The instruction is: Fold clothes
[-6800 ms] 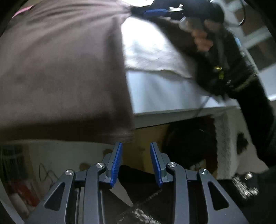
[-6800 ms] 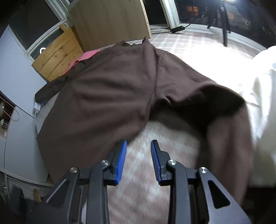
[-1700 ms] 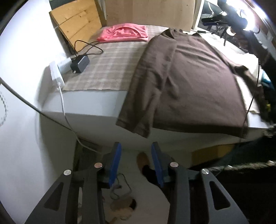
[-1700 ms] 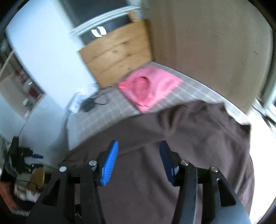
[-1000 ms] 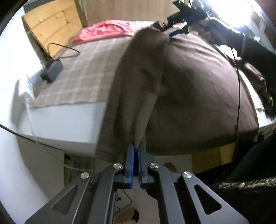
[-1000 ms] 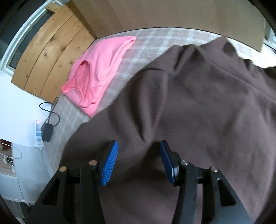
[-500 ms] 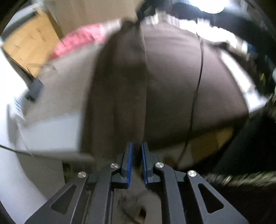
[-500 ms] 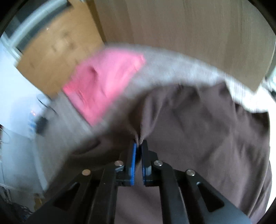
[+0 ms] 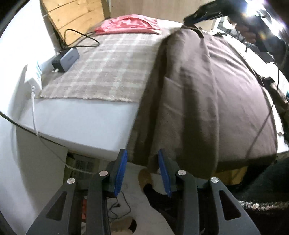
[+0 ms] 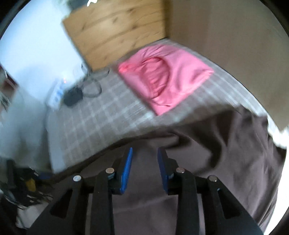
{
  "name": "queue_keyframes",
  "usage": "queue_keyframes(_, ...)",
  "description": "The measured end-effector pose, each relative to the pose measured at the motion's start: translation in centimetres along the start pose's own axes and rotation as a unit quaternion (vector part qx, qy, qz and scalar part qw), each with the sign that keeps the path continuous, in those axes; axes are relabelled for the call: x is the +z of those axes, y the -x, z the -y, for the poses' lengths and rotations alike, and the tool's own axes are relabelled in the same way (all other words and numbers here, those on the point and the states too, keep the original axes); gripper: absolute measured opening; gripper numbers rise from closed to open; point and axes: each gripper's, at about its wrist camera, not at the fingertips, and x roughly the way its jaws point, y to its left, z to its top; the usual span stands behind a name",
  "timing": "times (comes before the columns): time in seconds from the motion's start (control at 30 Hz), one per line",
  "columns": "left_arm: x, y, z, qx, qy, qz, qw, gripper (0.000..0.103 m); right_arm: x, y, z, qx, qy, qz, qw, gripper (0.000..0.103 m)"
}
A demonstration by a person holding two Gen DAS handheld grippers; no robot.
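Note:
A large brown garment (image 9: 207, 94) lies spread on the bed, its near hem hanging over the bed's front edge, with its left side folded over in a long strip. My left gripper (image 9: 142, 162) is open and empty just below that hem. My right gripper (image 10: 144, 159) is open and empty just above the brown garment (image 10: 207, 171) at its far end. In the left wrist view the right gripper (image 9: 204, 12) shows at the garment's far top, held by a hand.
A folded pink garment (image 9: 128, 24) (image 10: 168, 76) lies at the bed's far corner on a plaid cover (image 9: 108, 68). A charger (image 9: 66, 58) and power strip (image 9: 34, 77) sit at the left edge. A wooden board (image 10: 115, 30) leans behind. Floor clutter lies below.
Both grippers were shut on the brown garment half a second ago; now both are open and the garment's folded side lies on the bed.

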Motion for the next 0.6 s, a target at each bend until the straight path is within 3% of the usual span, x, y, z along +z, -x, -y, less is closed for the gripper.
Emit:
queue_keyframes(0.17, 0.2, -0.3, 0.1, -0.023, -0.01, 0.005, 0.9997, 0.034, 1.5, -3.9, -1.5, -0.034, 0.04, -0.06, 0.997, 0.029)
queue_keyframes(0.23, 0.1, -0.9, 0.7, -0.03, -0.026, -0.002, 0.9992, 0.034, 1.3, -4.8, -2.2, -0.066, 0.07, -0.09, 0.991, 0.029)
queue_keyframes(0.4, 0.1, -0.7, 1.0, -0.037, -0.04, 0.001, 0.9985, 0.034, -2.3, -4.0, -1.1, -0.079, 0.091, -0.138, 0.983, 0.029)
queue_keyframes(0.47, 0.4, -0.4, 0.7, -0.044, -0.034, 0.008, 0.9984, 0.034, -3.0, -3.6, 0.2, -0.08, 0.075, -0.147, 0.983, 0.029)
queue_keyframes(0.6, 0.9, -0.5, 0.4, -0.058, -0.033, 0.014, 0.9977, 0.034, -2.1, -1.9, 1.3, -0.072, 0.048, -0.118, 0.989, 0.029)
